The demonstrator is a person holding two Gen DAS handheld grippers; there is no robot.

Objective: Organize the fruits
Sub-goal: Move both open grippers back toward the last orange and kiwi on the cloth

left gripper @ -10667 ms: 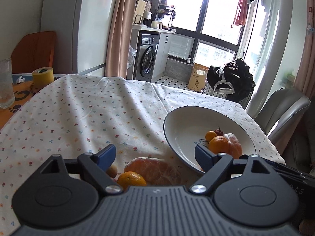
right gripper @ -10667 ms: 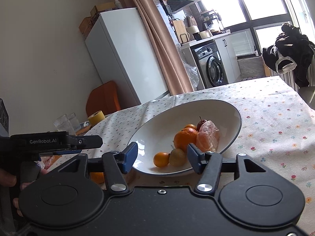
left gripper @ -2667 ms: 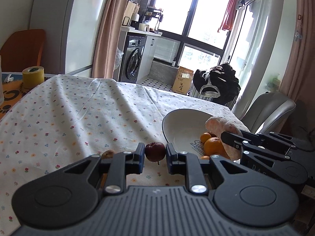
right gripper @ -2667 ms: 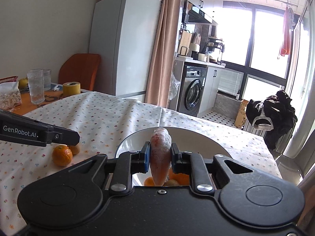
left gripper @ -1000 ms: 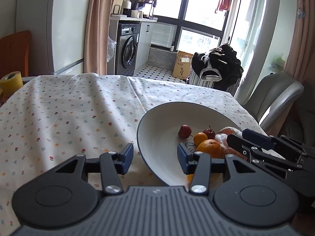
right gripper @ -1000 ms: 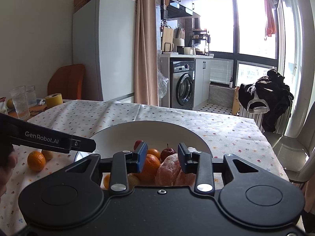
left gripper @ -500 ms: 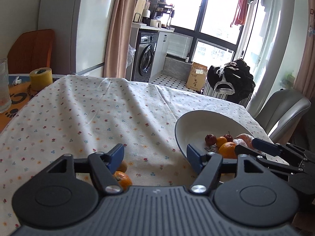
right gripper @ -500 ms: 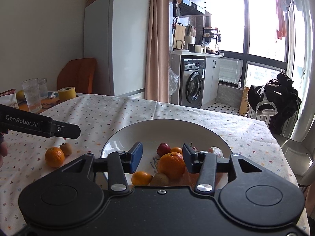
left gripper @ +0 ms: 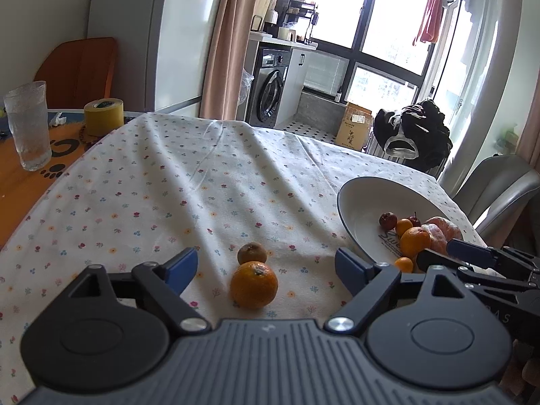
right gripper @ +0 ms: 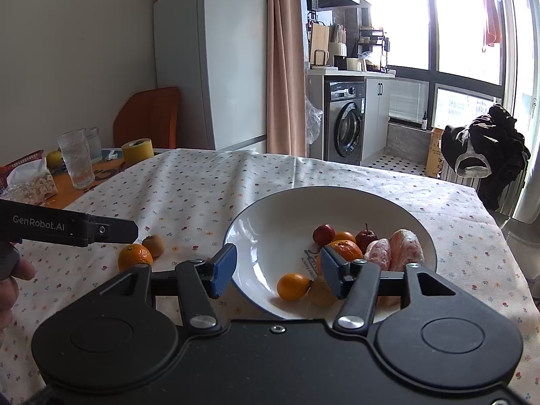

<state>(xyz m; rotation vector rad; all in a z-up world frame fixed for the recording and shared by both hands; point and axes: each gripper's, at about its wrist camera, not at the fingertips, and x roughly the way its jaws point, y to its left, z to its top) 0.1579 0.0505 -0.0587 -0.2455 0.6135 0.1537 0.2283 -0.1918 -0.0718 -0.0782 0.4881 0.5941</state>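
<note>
On the flowered tablecloth an orange (left gripper: pixel 253 284) lies just in front of a small brown kiwi (left gripper: pixel 251 252), both between the spread fingers of my left gripper (left gripper: pixel 266 268), which is open and empty. The white bowl (left gripper: pixel 357 192) at the right holds small red apples, oranges and peeled pomelo pieces. In the right wrist view the bowl (right gripper: pixel 270 216) sits straight ahead, with two pomelo pieces (right gripper: pixel 405 248) and a small orange (right gripper: pixel 293 286) inside. My right gripper (right gripper: pixel 276 271) is open and empty over the bowl's near rim. The orange (right gripper: pixel 134 257) and kiwi (right gripper: pixel 153 245) lie left of it.
A drinking glass (left gripper: pixel 28 125) and a yellow tape roll (left gripper: pixel 103 117) stand at the table's far left on an orange mat. A grey chair (left gripper: pixel 499 185) is beyond the right table edge. A hand (right gripper: pixel 10 280) holds the left gripper.
The left gripper has swung left, away from the bowl, and now frames the orange and kiwi. The right gripper has drawn back from the bowl a little; both stay open.
</note>
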